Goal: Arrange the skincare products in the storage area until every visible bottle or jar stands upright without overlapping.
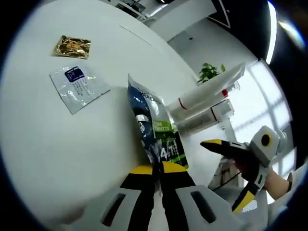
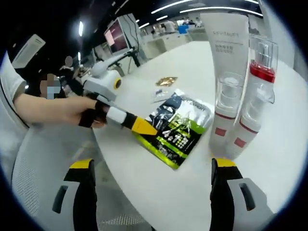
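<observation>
A blue and green pouch (image 1: pixel 155 130) lies flat on the white table (image 1: pixel 72 144), and my left gripper (image 1: pixel 157 167) is shut on its near edge. In the right gripper view the left gripper (image 2: pixel 139 126) pinches the same pouch (image 2: pixel 180 126) from the left. Just right of the pouch stand a tall white tube (image 2: pixel 226 43), a clear-capped bottle (image 2: pixel 225 113) and a pump bottle (image 2: pixel 256 96) with a red collar, all upright and close together. My right gripper (image 2: pixel 153 166) is open, jaws wide apart, near the table edge in front of the pouch and bottles.
A gold sachet (image 1: pixel 72 46) and a white and blue sachet (image 1: pixel 78 86) lie flat farther across the table. A grey chair (image 2: pixel 33 168) stands by the table's edge. A person's hand (image 2: pixel 91 115) holds the left gripper. Desks and monitors lie beyond.
</observation>
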Demonstrator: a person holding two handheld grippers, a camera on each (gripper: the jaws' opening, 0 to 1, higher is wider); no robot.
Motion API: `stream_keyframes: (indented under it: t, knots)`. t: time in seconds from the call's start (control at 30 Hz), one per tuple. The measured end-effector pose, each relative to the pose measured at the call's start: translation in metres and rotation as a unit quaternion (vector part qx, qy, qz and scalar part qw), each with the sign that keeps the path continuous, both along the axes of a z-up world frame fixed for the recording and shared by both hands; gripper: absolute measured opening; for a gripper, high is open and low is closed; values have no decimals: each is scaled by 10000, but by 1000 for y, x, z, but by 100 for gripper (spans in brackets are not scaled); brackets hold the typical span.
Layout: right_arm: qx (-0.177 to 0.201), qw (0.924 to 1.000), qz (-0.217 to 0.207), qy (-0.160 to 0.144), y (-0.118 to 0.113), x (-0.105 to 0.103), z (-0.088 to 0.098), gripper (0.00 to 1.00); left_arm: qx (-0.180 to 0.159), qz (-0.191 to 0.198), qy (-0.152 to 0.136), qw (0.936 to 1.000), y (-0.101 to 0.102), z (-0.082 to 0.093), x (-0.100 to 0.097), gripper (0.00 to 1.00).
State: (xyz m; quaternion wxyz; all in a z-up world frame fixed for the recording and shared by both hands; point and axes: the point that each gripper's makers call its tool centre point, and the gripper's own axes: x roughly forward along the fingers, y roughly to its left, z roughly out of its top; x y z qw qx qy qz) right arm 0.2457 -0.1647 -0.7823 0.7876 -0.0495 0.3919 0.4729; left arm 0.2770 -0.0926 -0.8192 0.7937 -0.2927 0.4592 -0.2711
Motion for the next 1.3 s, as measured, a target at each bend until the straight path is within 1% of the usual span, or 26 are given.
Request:
stream_keyframes:
  t: [0.13,0.2,0.3,0.4,0.5,0.63,0.8,0.87,0.93,1.03,1.1,1.23,1.3]
  knots:
    - [44,9996,-267,-23,-10,1,5,99,38,-31,-26,10000,-1,2,0,0]
    - [63,9993,-368,-36,-14,2,4,99,73,-73,-81,9999,-1,5,0,1]
    - [7,9987,-504,-59,-20,7,3,99,209,-119,-119,9996,0,7,1,5]
    - [200,9971,-739,-54,-22,14,9,99,336,-194,-48,9992,3,8,0,9]
    - [311,9957,-865,-111,-24,17,16,99,433,-271,-50,9987,3,14,-1,17]
    - [274,9957,-872,-171,-27,14,20,99,594,-363,-76,9975,0,18,-2,31]
    - [98,9964,-796,-258,-31,9,21,99,656,-369,-31,9972,-4,21,-2,42]
    - [64,9965,-775,-317,-31,7,25,99,661,-361,5,9972,-5,21,-3,47]
    - [63,9963,-781,-367,-32,8,25,99,714,-378,2,9967,-5,22,-4,50]
    - [33,9960,-790,-418,-32,7,27,99,770,-376,-20,9963,-5,24,-5,54]
    - [15,9959,-808,-399,-33,8,25,99,786,-371,-42,9962,-5,26,-4,54]
    - [18,9952,-895,-393,-34,10,26,99,691,-338,-21,9970,-7,31,-6,56]
    - [28,9948,-938,-402,-36,11,26,99,724,-366,-42,9967,-8,31,-7,56]
